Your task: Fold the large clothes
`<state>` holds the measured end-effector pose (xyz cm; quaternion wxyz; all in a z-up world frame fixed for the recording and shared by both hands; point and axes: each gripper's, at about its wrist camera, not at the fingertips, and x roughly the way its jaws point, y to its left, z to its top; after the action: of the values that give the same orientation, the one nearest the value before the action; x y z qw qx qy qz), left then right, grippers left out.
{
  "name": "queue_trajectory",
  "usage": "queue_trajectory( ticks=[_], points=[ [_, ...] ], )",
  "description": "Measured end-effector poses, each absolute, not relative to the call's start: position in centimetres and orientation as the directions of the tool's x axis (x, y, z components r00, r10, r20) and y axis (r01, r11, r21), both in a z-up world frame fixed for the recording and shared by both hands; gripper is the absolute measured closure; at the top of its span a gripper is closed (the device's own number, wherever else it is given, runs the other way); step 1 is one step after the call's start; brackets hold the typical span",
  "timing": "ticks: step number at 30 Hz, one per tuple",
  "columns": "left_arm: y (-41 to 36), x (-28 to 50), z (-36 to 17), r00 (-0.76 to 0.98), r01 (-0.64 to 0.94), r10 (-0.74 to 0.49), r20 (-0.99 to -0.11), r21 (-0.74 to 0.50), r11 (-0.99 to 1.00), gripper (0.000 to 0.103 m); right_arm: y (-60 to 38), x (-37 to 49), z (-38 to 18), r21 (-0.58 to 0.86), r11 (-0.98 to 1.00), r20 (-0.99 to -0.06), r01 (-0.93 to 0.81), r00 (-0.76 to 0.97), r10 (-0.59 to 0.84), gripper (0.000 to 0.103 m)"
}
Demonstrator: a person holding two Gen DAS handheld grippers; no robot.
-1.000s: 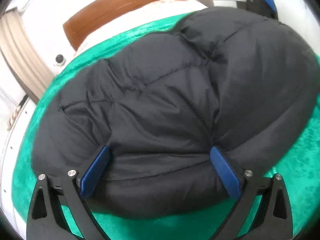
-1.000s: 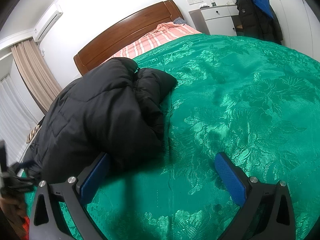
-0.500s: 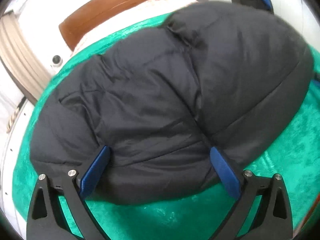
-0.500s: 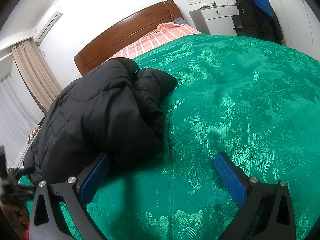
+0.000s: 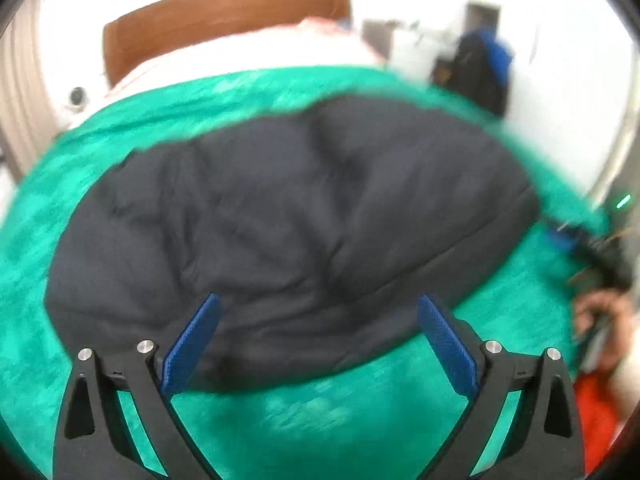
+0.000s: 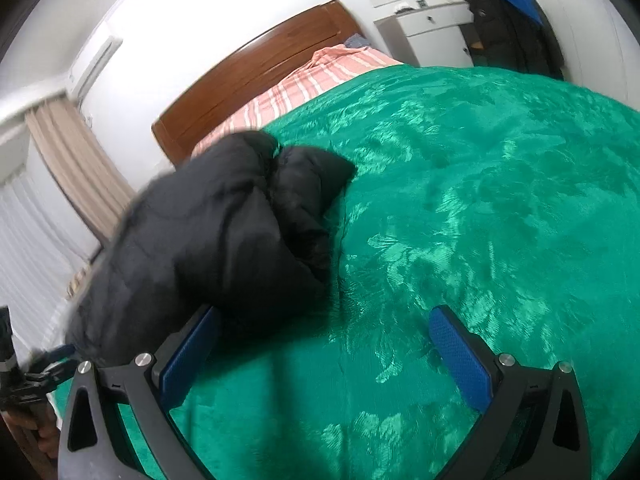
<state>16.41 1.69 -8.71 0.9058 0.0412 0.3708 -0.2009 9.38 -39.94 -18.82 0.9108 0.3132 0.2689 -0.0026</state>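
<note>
A big black puffy coat point(image 5: 288, 216) is seen lying in a folded heap on a green bed cover point(image 6: 480, 208). In the left wrist view the coat is stretched from side to side across the bed, with its long side running left to right and its rounded edge nearest the camera. In the right wrist view the coat point(image 6: 216, 232) is piled at the left part of the cover, and one thick folded end is pointed toward the middle of the bed. The left gripper point(image 5: 316, 336) is held with its blue pads point(image 5: 192, 344) spread wide apart, just above the near edge of the coat; nothing is held between them. The right gripper point(image 6: 324, 354) is also spread wide, with nothing pinched; its left pad point(image 6: 190, 356) is right beside the coat's edge, and whether it is touched cannot be told. A brown wooden headboard point(image 6: 256, 76) is seen at the far end of the bed, with a pink striped sheet point(image 6: 316, 76) below it. A white cabinet point(image 6: 432, 28) and a hanging dark jacket point(image 6: 508, 36) are placed by the far wall. Beige curtains point(image 6: 76, 164) are hung at the left. The left wrist view is blurred.
</note>
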Motion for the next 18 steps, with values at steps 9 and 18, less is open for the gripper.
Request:
queue_trajectory(
  ticks=[9,18],
  points=[
    [-6.1,21.8,-13.2,0.451,0.583,-0.507,-0.734,-0.187,0.791,0.001,-41.1,13.1,-20.0,0.878,0.465,-0.321,0.113,0.859,0.398,0.0],
    [-5.2,21.6,-13.2,0.42,0.616,-0.474,-0.774,-0.141,0.775,0.003,-37.5,20.9,-18.5,0.782,0.599,-0.502,0.172,0.744,0.442,0.037]
  ],
)
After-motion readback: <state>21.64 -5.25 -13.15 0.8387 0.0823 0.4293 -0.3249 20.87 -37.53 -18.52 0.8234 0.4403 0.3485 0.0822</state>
